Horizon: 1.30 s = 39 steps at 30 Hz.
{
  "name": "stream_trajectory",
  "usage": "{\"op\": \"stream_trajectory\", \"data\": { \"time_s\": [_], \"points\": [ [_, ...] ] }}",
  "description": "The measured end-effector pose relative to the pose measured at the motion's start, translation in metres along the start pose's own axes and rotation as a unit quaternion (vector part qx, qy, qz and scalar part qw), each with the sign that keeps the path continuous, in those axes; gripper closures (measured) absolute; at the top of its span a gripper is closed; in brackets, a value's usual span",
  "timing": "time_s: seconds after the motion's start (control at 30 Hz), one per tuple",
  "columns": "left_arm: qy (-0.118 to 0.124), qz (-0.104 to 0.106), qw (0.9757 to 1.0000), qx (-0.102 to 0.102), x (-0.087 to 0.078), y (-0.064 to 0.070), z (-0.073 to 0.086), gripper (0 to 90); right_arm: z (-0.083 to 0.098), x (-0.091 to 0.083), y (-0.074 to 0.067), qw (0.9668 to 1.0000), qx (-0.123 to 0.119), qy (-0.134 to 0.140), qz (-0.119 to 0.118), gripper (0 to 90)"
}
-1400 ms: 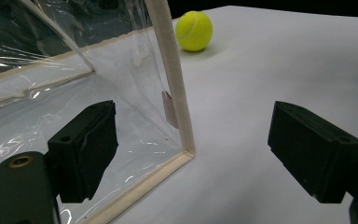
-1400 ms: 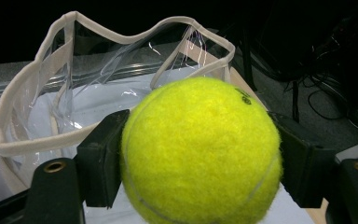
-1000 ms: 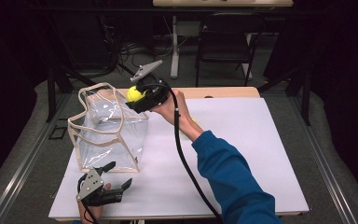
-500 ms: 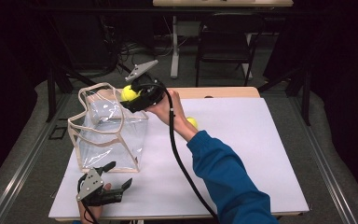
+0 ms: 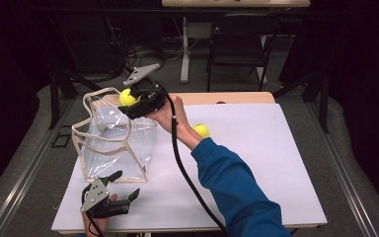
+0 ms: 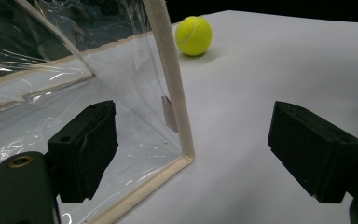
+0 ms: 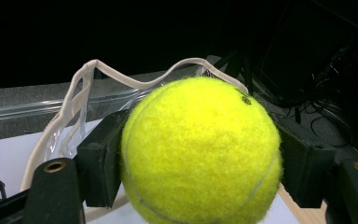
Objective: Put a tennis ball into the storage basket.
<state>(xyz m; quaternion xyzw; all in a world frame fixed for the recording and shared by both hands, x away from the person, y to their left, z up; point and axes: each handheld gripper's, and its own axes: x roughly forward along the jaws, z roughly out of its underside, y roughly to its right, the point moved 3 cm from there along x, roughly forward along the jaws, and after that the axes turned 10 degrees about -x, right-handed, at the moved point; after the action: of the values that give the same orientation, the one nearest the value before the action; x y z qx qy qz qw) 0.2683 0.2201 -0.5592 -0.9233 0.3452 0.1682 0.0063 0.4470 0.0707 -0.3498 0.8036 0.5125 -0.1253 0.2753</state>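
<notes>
Right gripper view | right gripper (image 7: 200,163) jaws clamp tennis ball (image 7: 200,151), clear bag (image 7: 81,109) beyond | left gripper (image 6: 191,154) jaws apart, bag corner between

Beyond the white rectangular tabletop (image 5: 276,163) I see a black metal-framed chair (image 5: 237,47) standing on the grey floor (image 5: 360,163). Dark tangled cables (image 5: 133,49) lie near a white upright desk leg (image 5: 184,54).

Tennis ball (image 7: 200,151) bottom cut off by the frame edge in right gripper view, its sides covered by the jaws. Second ball (image 5: 202,130) near worktop's far edge half hidden behind forearm (image 5: 187,131). Clear bag (image 6: 74,93) runs off left gripper view's left edge.
</notes>
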Motion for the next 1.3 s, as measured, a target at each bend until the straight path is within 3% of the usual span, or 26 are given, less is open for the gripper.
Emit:
{"op": "stream_trajectory", "data": {
  "time_s": [0.7, 1.3],
  "points": [
    [0.003, 0.002, 1.0, -0.002, -0.001, 0.0, 0.0, 16.0, -0.01, 0.02, -0.016, 0.9998, -0.012, 0.009, -0.014, 26.2],
    [0.003, 0.001, 1.0, -0.004, -0.003, 0.0, 0.001, 16.1, -0.014, 0.036, -0.029, 0.999, -0.017, -0.009, -0.041, 26.1]
  ]
}}
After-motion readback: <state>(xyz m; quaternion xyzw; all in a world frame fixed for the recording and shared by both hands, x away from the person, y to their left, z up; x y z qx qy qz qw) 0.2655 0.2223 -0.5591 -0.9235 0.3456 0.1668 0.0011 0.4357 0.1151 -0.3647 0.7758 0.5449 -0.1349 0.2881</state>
